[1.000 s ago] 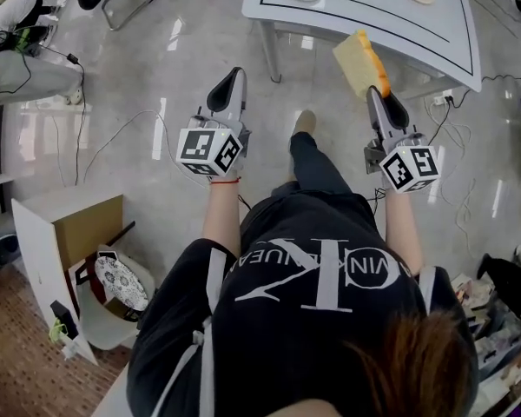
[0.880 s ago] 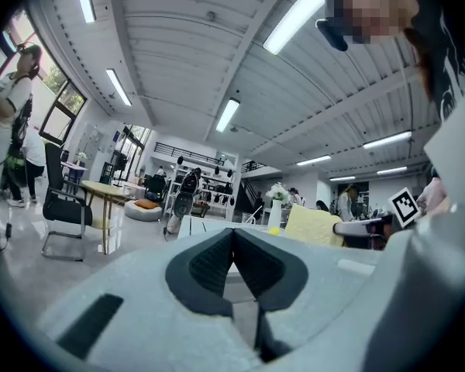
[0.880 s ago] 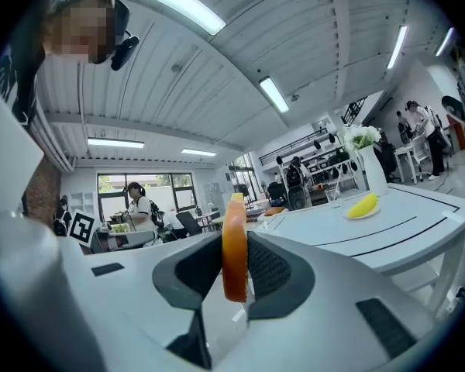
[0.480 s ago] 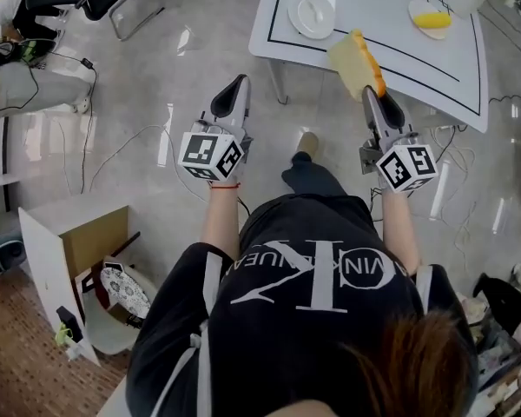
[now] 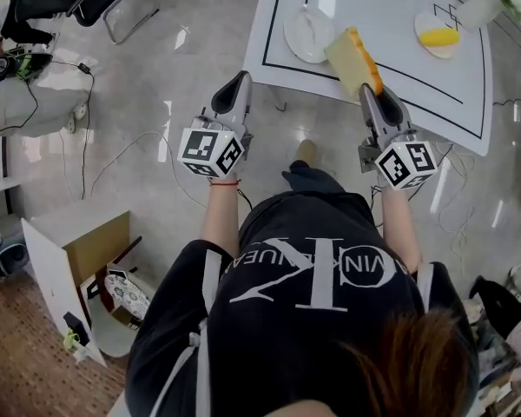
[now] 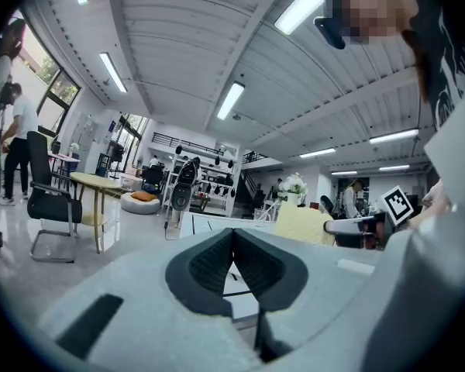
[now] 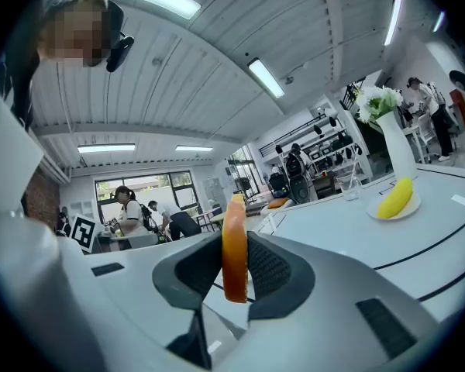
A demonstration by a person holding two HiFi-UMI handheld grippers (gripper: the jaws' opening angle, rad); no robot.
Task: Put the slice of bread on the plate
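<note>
The job is about halfway: the slice of bread is already picked up but not yet on the plate. The right tongs are closed on the bread and grip it near its lower edge. It stands upright on edge between the pads, with its orange crust facing the camera that rides on those tongs. From above, the bread hangs in the air over the near edge of the tabletop, just at the right rim of the plate, and it does not touch either. The plate sits bare near the tabletop's near left corner. What is left, as I judge it, is to bring the bread over the plate, lower it, tip it flat and release it. The left tongs have their pads together with nothing between them, and they hang over the floor just short of the tabletop's left side. By count there is one slice of bread and two plates. The second plate lies further right and carries one banana. One vase with flowers and one glass stand beyond it. There are two tongs in all.
</note>
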